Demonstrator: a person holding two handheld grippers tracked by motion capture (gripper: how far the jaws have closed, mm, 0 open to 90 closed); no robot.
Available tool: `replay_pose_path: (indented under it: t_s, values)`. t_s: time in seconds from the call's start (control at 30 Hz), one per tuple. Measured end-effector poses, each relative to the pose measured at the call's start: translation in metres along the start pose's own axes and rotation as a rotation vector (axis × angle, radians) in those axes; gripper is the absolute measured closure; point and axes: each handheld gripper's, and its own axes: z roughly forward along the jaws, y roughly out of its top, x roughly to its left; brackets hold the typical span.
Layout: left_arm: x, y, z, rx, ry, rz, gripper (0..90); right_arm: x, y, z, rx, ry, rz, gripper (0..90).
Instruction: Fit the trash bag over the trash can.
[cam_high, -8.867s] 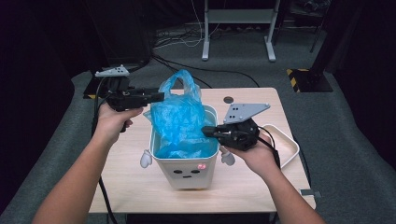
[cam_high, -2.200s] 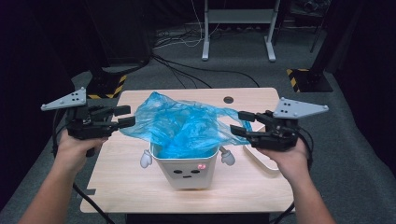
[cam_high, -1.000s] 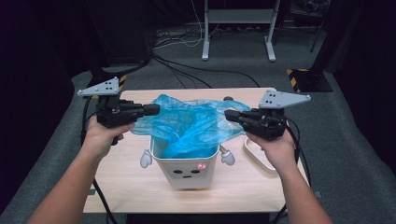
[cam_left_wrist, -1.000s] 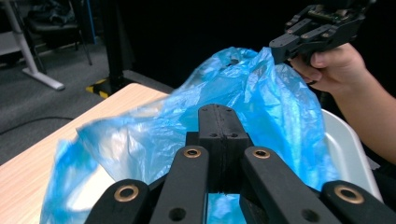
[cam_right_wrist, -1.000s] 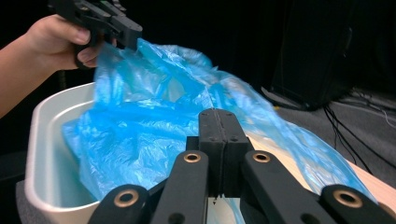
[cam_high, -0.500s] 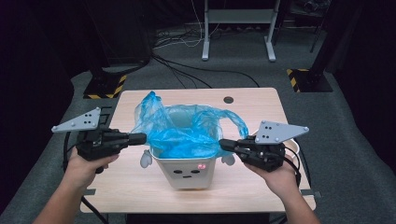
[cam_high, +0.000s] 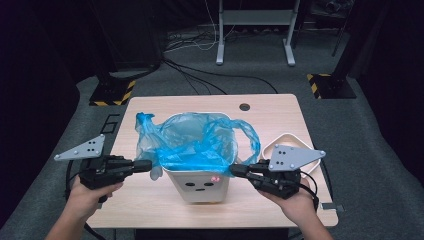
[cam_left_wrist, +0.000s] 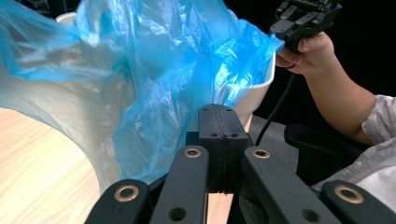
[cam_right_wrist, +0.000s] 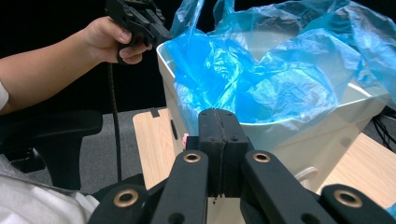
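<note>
A white bin (cam_high: 202, 184) with a face on its front stands mid-table. A thin blue plastic bag (cam_high: 195, 140) lines it and spills over the rim. My left gripper (cam_high: 146, 165) is shut on the bag's edge at the bin's left rim. My right gripper (cam_high: 234, 171) is shut on the bag's edge at the right rim. In the left gripper view the jaws (cam_left_wrist: 223, 122) are pressed together against the blue bag (cam_left_wrist: 140, 84), and the other gripper (cam_left_wrist: 303, 18) holds the far edge. The right gripper view has shut jaws (cam_right_wrist: 219, 123) before the bag (cam_right_wrist: 261, 79) and the bin (cam_right_wrist: 303, 140).
A shallow white tray (cam_high: 280, 142) lies on the wooden table (cam_high: 270, 115) just right of the bin, partly under my right gripper's grey plate. A cable hole (cam_high: 244, 107) sits near the table's far edge. Stand legs and cables lie on the floor beyond.
Both grippers have come down and toward the person, from above the table to the bin's rim level. The bag, stretched wide earlier, now hangs open over the bin's rim.
</note>
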Motion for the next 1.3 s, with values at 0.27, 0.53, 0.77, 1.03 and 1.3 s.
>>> replay_pose_path:
  t_s: [0.27,0.53,0.77,1.03,1.3]
  values:
    - [-0.008,-0.004,-0.003,-0.01,-0.008,0.011,89.7,0.006,0.0,0.001,0.011,0.014,-0.01,89.8]
    - [-0.015,0.001,-0.017,-0.063,-0.028,0.03,89.7,0.005,-0.002,-0.001,0.003,0.009,-0.01,89.9]
    - [-0.028,0.019,-0.024,-0.083,-0.033,0.086,89.7,0.004,0.007,-0.013,-0.067,0.003,-0.02,89.9]
    - [-0.014,-0.009,-0.012,-0.027,-0.023,0.006,89.7,0.005,-0.003,-0.004,-0.011,0.03,-0.004,89.9]
    - [0.001,-0.037,0.007,0.008,-0.025,-0.06,89.7,0.006,-0.023,0.008,0.053,0.049,0.034,89.9]
